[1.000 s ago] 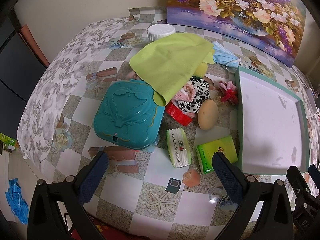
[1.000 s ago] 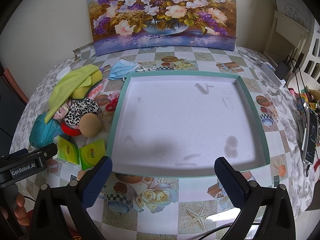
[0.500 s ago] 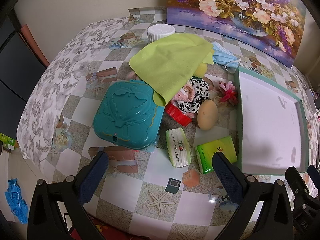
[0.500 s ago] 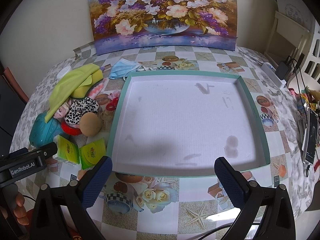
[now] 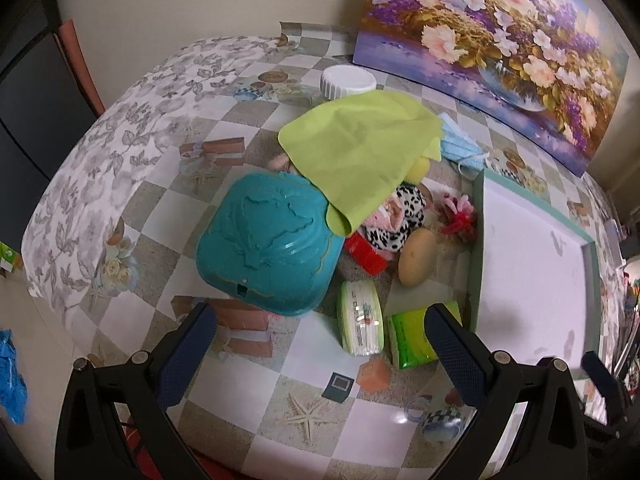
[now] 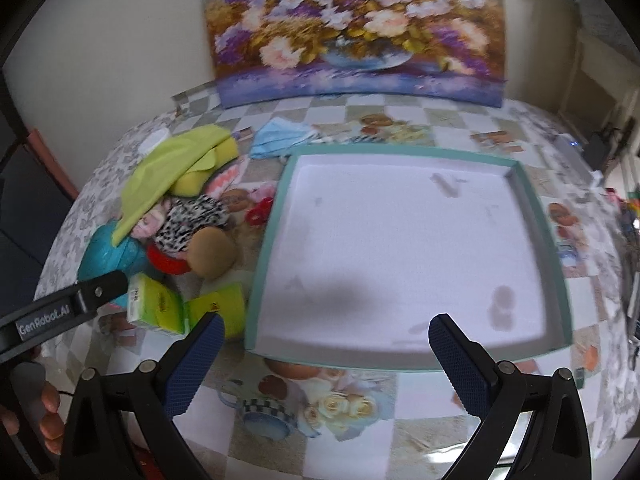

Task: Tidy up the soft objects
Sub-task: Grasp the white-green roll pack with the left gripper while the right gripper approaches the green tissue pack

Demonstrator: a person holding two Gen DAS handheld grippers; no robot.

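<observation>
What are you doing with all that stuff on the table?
A person holds two grippers over the table, and both are open and empty. The left gripper hovers near the tissue packs beside the teal box. The right gripper hangs over the near edge of the tray, which has nothing in it. The green cloth, spotted fabric and face mask lie piled to the tray's left, not yet sorted.
</observation>
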